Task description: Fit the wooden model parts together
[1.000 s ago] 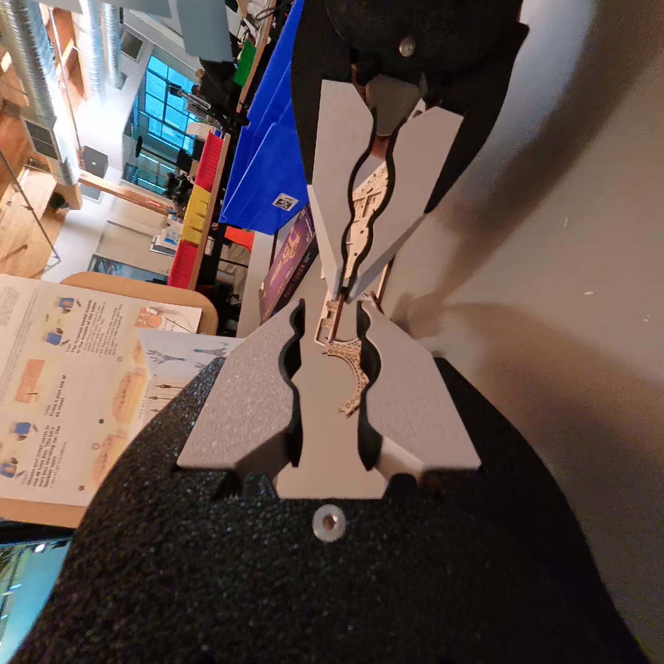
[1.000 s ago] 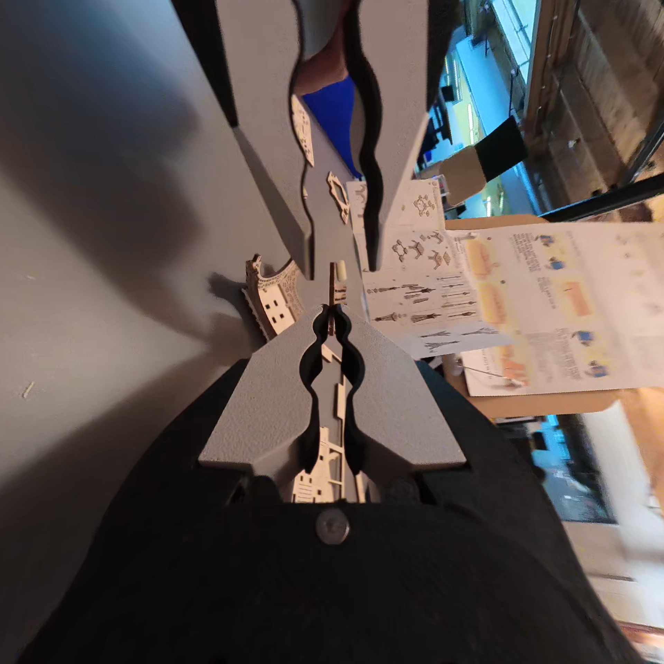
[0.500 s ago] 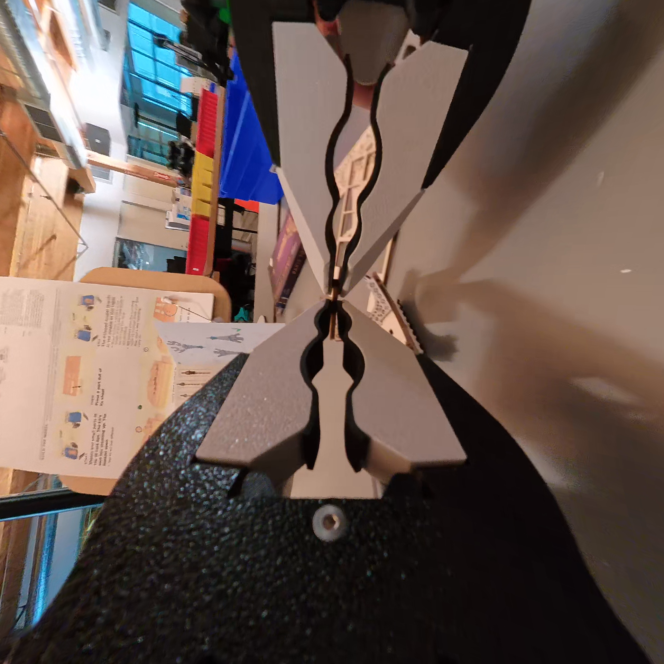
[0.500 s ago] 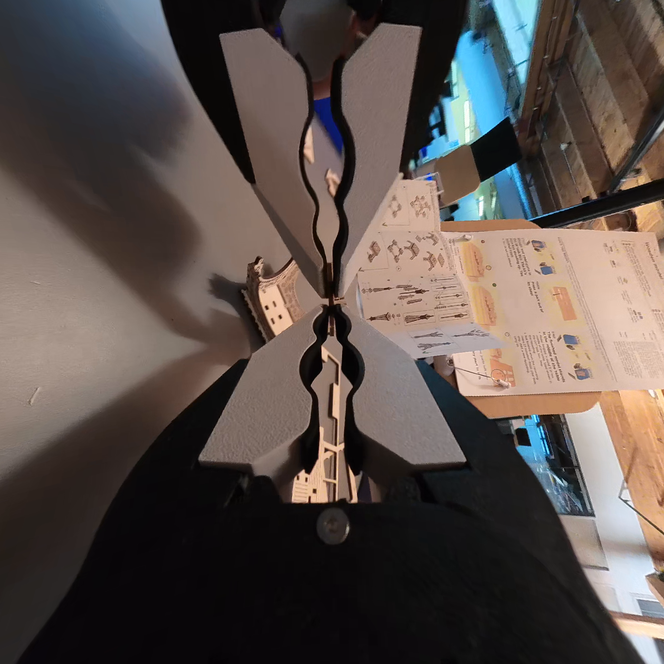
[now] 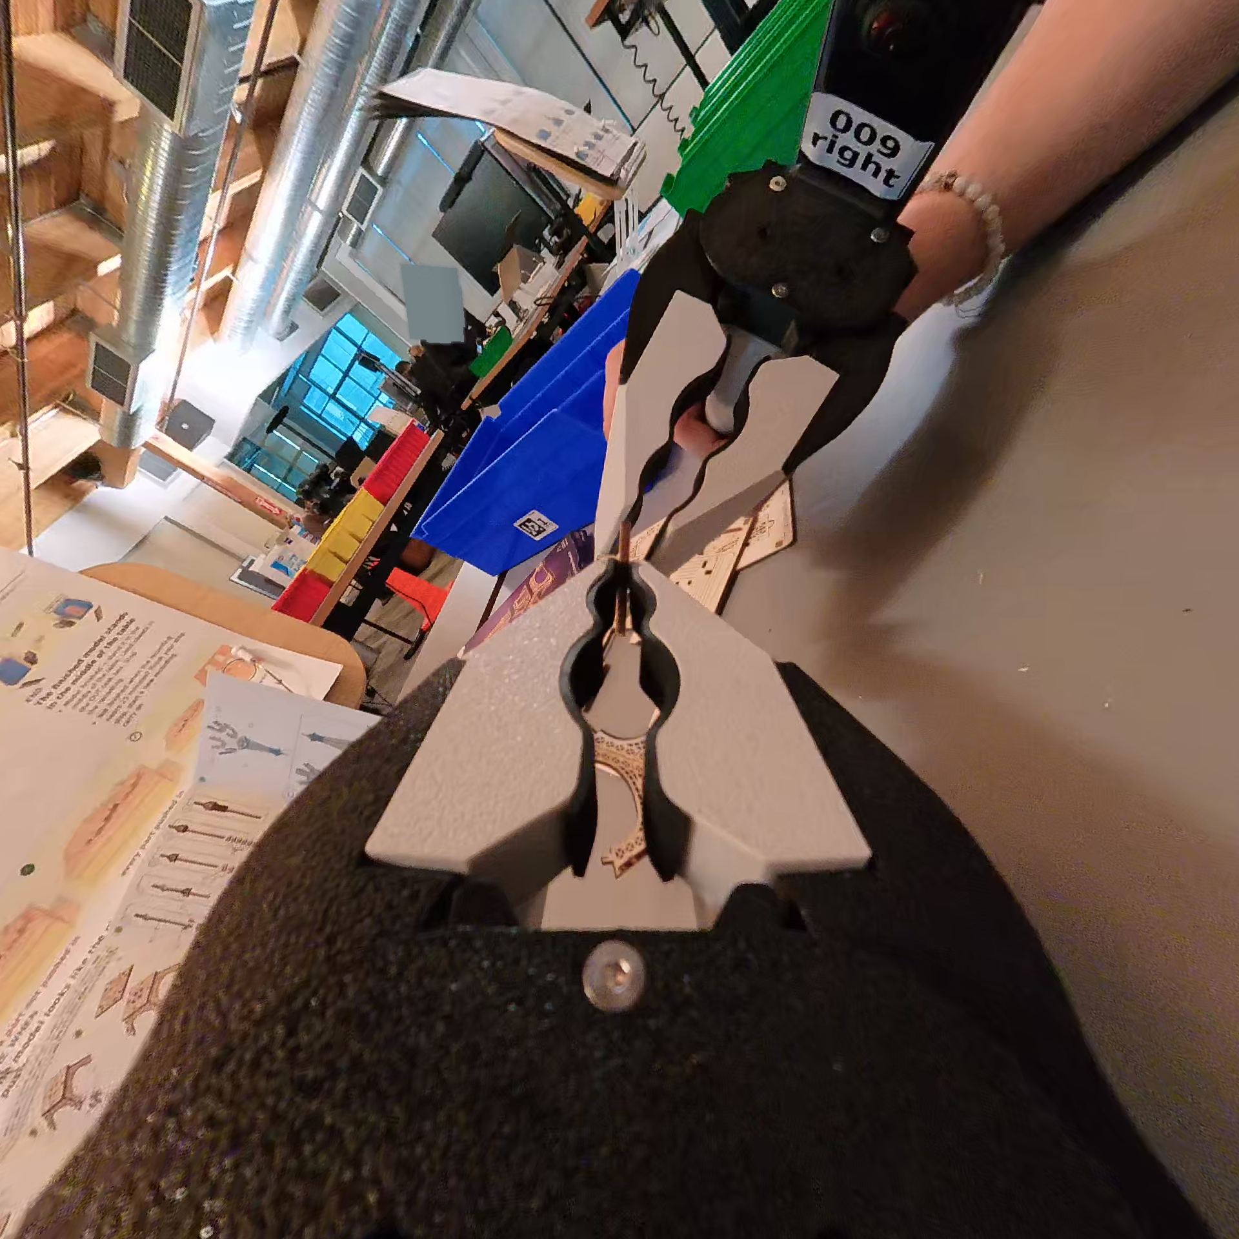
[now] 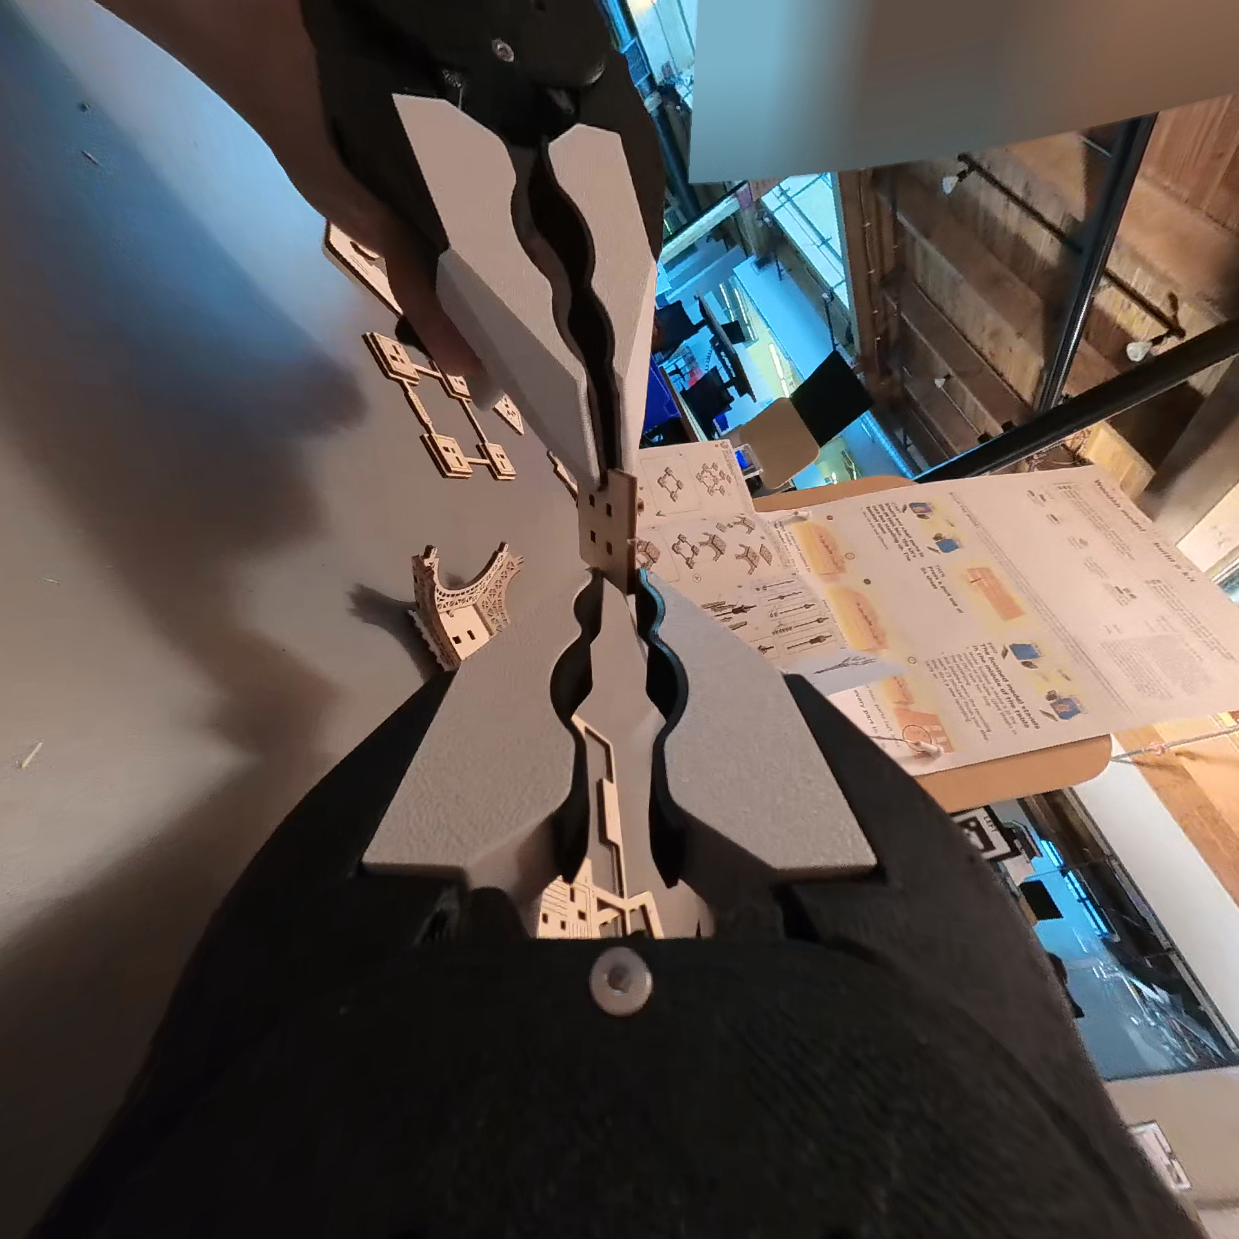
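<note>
A small square wooden plate (image 6: 607, 519) with several holes hangs between the two grippers above the grey table (image 6: 167, 536). My left gripper (image 5: 620, 570) is shut on it; there the plate (image 5: 623, 597) shows edge-on. In the right wrist view the left gripper (image 6: 607, 469) comes from the top. My right gripper (image 6: 615, 580) has its jaws slightly parted, with the plate's lower end at its tips. It faces the left gripper tip to tip (image 5: 623, 529). A wooden arch part (image 6: 469, 603) stands on the table beside it and also shows in the left wrist view (image 5: 627, 771).
A square wooden frame part (image 6: 439, 409) lies on the table. A cut-out wooden sheet (image 5: 731, 556) lies under the right gripper. Instruction sheets (image 6: 972, 603) lie on a board at the table's edge. Blue bins (image 5: 536, 456) stand behind. A person's hand (image 5: 952, 234) holds the right gripper.
My left gripper closed on the plate, then swung and twisted with it, so its face now shows in the right wrist view. The right jaws have parted a little.
</note>
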